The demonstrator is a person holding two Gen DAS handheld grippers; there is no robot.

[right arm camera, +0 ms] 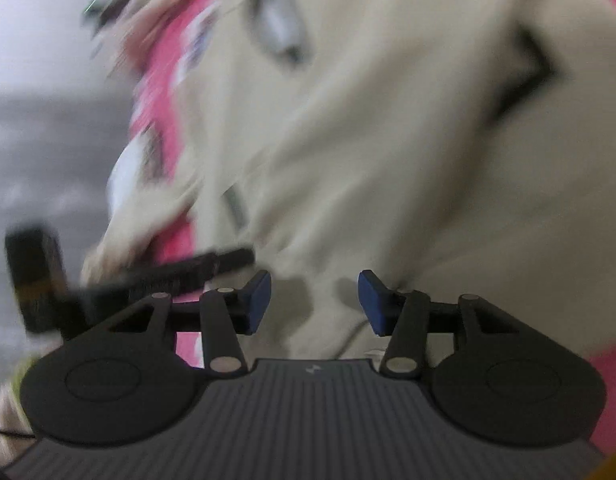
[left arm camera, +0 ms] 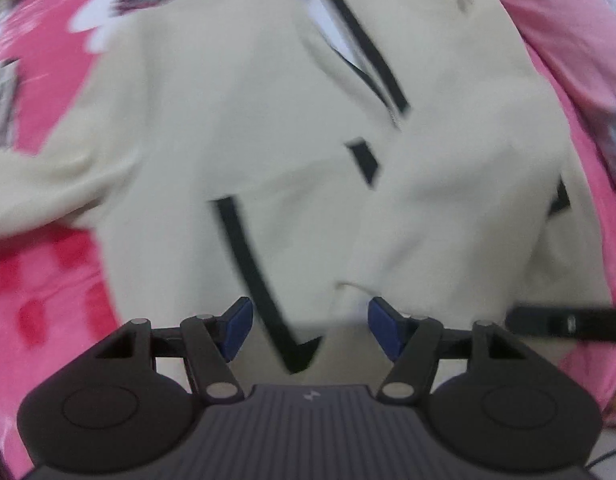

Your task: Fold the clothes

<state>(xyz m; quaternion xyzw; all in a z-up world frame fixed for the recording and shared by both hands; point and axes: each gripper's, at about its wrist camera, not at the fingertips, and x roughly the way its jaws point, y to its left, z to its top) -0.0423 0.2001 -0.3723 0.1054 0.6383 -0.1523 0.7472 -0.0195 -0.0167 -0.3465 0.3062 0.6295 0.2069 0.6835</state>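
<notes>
Pink floral blanket (left arm camera: pixel 48 280) covers the surface. Cream garment (left arm camera: pixel 228 140) with black trim fills frame centre, lying on the blanket. Left gripper (left arm camera: pixel 310 328) spread, empty. Right gripper (right arm camera: pixel 314 304) spread, empty. Grey floor (right arm camera: pixel 40 140) at left, blurred.

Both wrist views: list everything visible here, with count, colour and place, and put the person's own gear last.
Garment: one, cream with black trim stripes, spread over the blanket and filling most of both views; too blurred to tell its type.
Blanket: one, pink with white flower print, under the garment, showing at the left and right edges.
Floor: grey, at the left of the right wrist view, blurred.
Left hand-held gripper: one, black with blue pads, open, low over the garment's near edge.
Right hand-held gripper: one, black with blue pads, open, over the garment's near edge.
</notes>
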